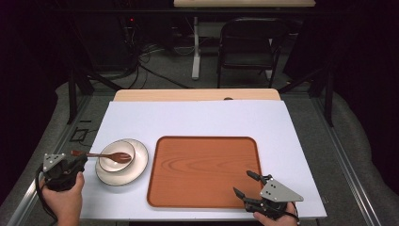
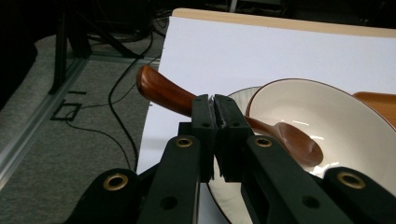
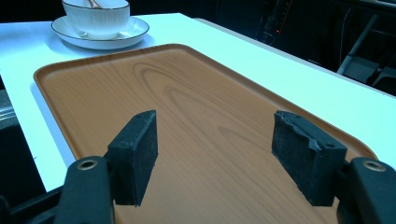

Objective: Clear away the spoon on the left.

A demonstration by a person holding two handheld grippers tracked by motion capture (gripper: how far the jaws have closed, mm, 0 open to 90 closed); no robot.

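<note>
At the left edge of the white-covered desk [image 1: 197, 117], the left gripper [image 1: 79, 159] sits in the person's left hand [image 1: 66, 200], its jaws clamped tight on the handle of a dark reddish-brown wooden spoon [image 1: 106, 155]. In the left gripper view the two black pads meet around the handle just past its flared end, which sticks out to the left beyond the desk edge. The spoon's head lies inside a small cream ceramic bowl with a thin dark rim [image 1: 116, 156], touching its inner wall. The bowl stands on a round cream saucer-like plate [image 1: 139, 162] with a ribbed edge.

Just beside the plate, to the right, lies a rectangular orange-brown wood-grain tray with rounded corners [image 1: 202, 141], bare on its surface.

At the tray's near right corner the right gripper [image 1: 246, 184] is held in the person's right hand [image 1: 277, 219], jaws spread wide apart and gripping nothing, poised just above the tray surface.
</note>
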